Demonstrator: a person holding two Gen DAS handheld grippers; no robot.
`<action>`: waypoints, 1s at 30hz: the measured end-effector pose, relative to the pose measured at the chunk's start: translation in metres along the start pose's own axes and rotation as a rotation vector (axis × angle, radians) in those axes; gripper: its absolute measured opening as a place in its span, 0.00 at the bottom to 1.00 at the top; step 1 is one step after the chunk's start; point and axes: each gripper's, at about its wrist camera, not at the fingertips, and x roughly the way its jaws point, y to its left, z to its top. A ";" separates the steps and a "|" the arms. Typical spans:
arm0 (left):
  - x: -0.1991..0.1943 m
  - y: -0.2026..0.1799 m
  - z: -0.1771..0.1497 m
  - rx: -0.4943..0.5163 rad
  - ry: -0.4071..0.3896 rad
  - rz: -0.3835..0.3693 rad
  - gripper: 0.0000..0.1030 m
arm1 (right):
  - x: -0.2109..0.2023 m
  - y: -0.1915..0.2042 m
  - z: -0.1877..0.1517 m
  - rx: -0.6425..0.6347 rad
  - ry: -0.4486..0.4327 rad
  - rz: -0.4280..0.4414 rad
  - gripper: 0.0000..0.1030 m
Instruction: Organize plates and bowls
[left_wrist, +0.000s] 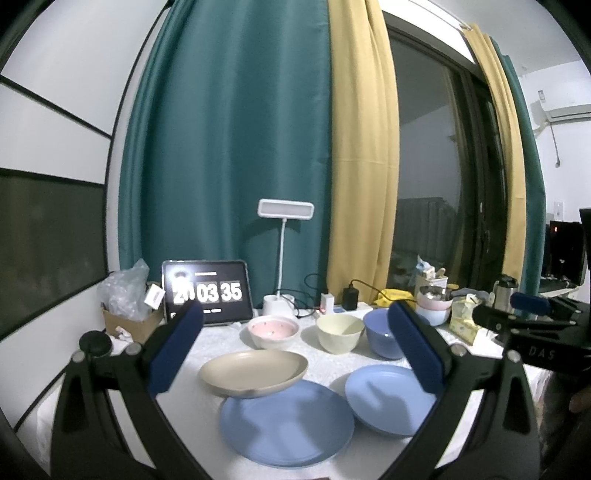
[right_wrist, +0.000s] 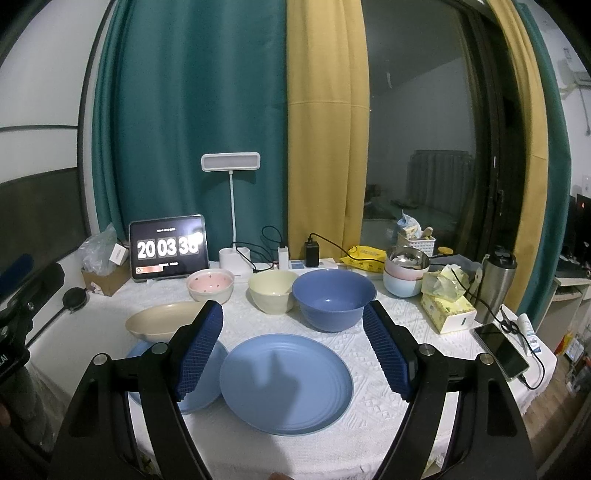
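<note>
Both my grippers hang above the near edge of the table, the left gripper (left_wrist: 295, 347) and the right gripper (right_wrist: 293, 347) each with its blue pads spread wide and nothing between them. Taking the tablet clock (right_wrist: 168, 248) as my mark: I count three plates and three loose bowls in front of it. Nearest the clock is the pink dotted bowl (right_wrist: 210, 284), then to its right the cream bowl (right_wrist: 272, 291) and the dark blue bowl (right_wrist: 334, 297), touching or nearly so. Nearer to me than the clock lies the beige plate (left_wrist: 255, 373), its edge resting tilted on one light blue plate (left_wrist: 286, 424); the second light blue plate (right_wrist: 286, 382) sits just beside that one, further right. Far to the right of the clock is a separate stack of bowls (right_wrist: 404, 273), a metal one on top; I cannot count how many are under it. The table wears a white textured cloth (right_wrist: 369, 354). Behind the clock hang a teal curtain (right_wrist: 192, 110) and a yellow curtain (right_wrist: 327, 122), with a dark glass door (right_wrist: 424, 129) beyond them.
</note>
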 end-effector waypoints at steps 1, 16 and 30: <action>0.000 0.000 0.000 0.000 0.000 0.000 0.98 | 0.000 0.000 0.000 -0.001 0.001 0.000 0.79; -0.001 0.001 -0.002 -0.002 0.001 -0.003 0.98 | 0.000 -0.001 0.001 0.000 0.000 0.001 0.79; -0.001 0.002 -0.001 -0.004 -0.001 -0.002 0.98 | 0.000 0.002 0.003 -0.001 0.000 0.001 0.79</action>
